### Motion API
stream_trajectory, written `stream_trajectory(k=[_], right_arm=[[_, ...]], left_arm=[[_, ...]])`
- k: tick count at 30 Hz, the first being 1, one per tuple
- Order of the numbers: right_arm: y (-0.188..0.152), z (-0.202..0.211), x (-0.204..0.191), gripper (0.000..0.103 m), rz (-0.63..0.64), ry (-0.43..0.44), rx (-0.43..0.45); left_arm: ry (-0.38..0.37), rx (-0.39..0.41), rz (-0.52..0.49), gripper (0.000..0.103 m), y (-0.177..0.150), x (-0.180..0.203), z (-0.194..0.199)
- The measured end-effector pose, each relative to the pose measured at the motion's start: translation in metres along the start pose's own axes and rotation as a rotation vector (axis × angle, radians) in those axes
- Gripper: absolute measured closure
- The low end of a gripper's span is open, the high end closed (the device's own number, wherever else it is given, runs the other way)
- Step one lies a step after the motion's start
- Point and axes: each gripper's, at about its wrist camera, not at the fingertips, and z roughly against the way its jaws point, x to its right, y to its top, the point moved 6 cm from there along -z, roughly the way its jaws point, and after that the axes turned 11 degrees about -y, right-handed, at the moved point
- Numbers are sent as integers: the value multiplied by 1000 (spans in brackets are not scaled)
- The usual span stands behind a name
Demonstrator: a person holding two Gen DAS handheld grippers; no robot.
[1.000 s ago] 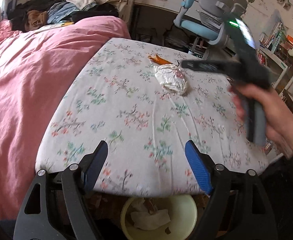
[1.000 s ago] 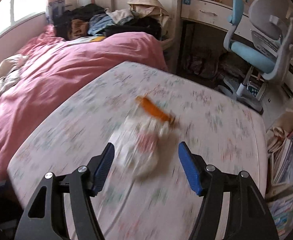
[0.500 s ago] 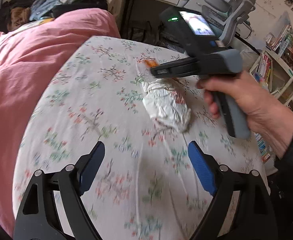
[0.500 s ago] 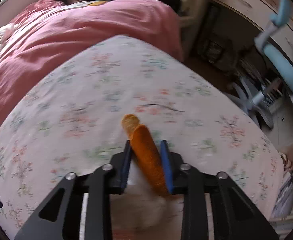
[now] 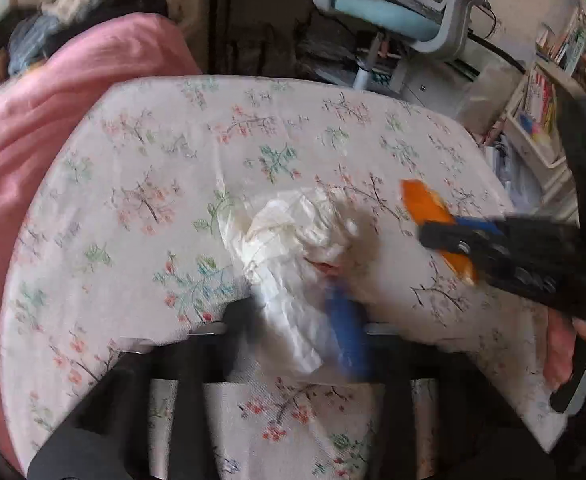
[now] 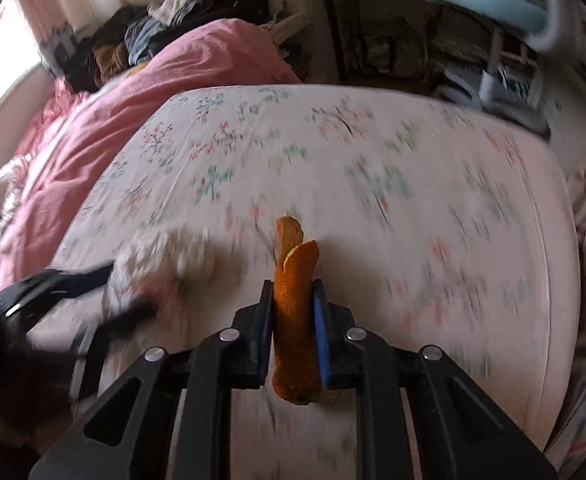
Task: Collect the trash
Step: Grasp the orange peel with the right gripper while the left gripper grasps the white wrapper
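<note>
Bedding fills the left of both views: a pink quilt (image 5: 53,128) lies bunched along the bed, with a heap of clothes (image 6: 153,36) beyond it. Beside the quilt spreads the flowered sheet (image 5: 141,184) of the bed. On the sheet, near the middle of the left wrist view, lies a crumpled white wrapper (image 5: 293,248). The left tongs (image 5: 299,320) are closing around its near end, the wrapper between the blurred blue pads, though whether the pads already press on it is too smeared to tell. Just right of the wrapper, the right tongs (image 6: 293,336) are nearly shut and still narrowing, clamped on a curled strip of orange peel (image 6: 295,320) that stands up between the pads, its lower end hanging below them, lifted just above the sheet. A hand (image 5: 573,360) grips the handle of the right tongs at the far right. Behind the bed stands a blue and grey chair (image 5: 405,8), and shelves of books (image 5: 541,96) sit at the right edge.
</note>
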Motion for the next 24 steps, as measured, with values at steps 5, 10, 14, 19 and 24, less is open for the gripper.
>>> stream_trajectory(k=[5,10,14,19,24], right_arm=[[-17,31,0,84,-61,44,39],[-26,65,-21,84,-84,105,117],[-52,85,-41,84,-90,138,146],[-74,104,-56,84,-87,149,195],[-95,118,-64,84,-104,126,242]], left_arm=[[-99,71,54,82,-8,-5,40],[-151,143,84,82,-31,-6,94],[-121,160,96,82,-63,-11,125],[-57,180,64,82,-99,-5,161],[0,198,26,82,-134,1,190]])
